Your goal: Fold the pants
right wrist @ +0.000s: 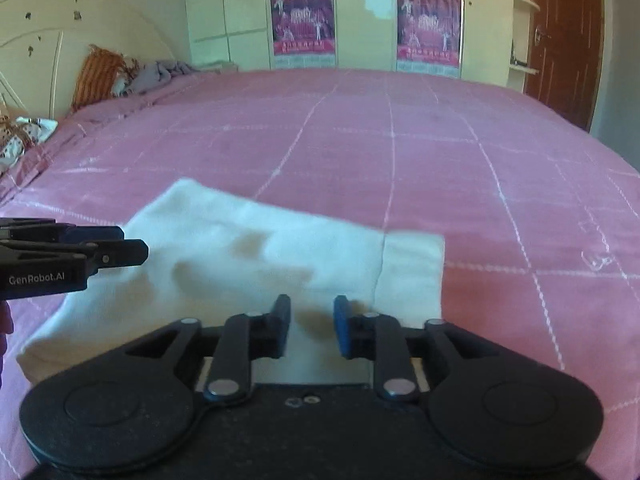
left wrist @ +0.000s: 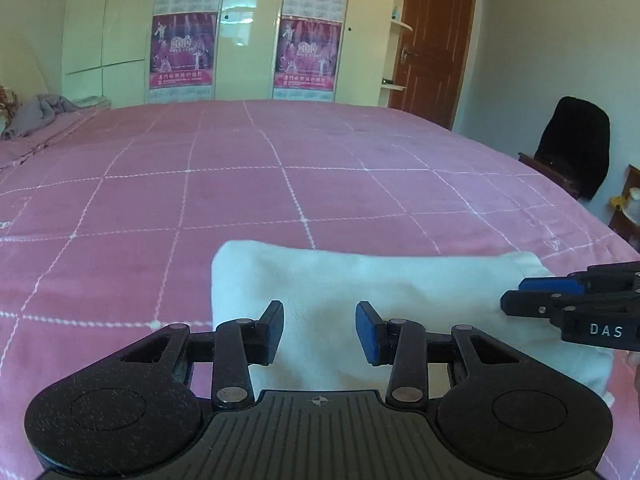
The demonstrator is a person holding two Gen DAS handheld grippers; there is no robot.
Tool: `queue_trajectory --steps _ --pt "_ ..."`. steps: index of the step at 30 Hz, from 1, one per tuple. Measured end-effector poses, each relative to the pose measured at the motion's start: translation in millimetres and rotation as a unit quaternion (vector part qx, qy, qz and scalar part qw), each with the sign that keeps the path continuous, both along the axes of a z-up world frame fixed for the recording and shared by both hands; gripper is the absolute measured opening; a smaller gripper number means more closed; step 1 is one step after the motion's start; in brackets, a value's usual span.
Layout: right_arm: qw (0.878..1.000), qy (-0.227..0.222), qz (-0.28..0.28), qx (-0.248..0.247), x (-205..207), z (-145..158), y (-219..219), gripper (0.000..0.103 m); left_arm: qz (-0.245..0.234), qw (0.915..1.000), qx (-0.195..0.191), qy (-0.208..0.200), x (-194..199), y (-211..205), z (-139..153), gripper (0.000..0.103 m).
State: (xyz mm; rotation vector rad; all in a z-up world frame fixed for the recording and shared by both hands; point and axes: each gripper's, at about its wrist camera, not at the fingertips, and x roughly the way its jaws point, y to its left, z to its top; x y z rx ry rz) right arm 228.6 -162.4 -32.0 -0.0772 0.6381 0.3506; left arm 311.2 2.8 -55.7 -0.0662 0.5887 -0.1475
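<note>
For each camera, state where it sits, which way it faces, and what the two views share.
Left wrist: sits on the left claw, faces across the pink bed toward the wardrobe; its open fingers show, and the right claw enters at the right edge.
Right wrist: sits on the right claw, same facing; its open fingers show, and the left claw enters at the left edge.
Shared: folded white pants, bed, wardrobe, brown door.

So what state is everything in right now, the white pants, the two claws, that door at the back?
White pants: folded into a compact rectangle, lying flat on the pink bedspread.
Left claw: open, nothing between its pads.
Right claw: open, empty, above the pants.
Brown door: closed.
Wardrobe doors: closed.
</note>
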Motion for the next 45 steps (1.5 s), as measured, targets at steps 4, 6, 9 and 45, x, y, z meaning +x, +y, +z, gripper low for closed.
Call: queue_trajectory --steps 4,6,9,45 --pt "1.000 0.013 -0.009 -0.021 38.3 7.2 12.2 0.025 -0.003 0.9989 0.012 0.045 48.4 7.9 -20.0 0.040" --pt "0.998 0.042 -0.012 -0.054 62.8 -2.2 18.6 0.025 -0.013 0.9973 0.009 0.072 61.3 11.4 -36.2 0.040" --pt "0.994 0.065 -0.006 -0.084 75.5 -11.5 27.1 0.025 -0.012 0.9989 0.001 0.044 54.2 14.2 -26.2 0.041" --pt "0.997 -0.015 -0.013 0.070 -69.0 23.7 -76.1 0.082 0.022 0.9952 -0.092 0.025 -89.7 82.3 -11.3 0.079"
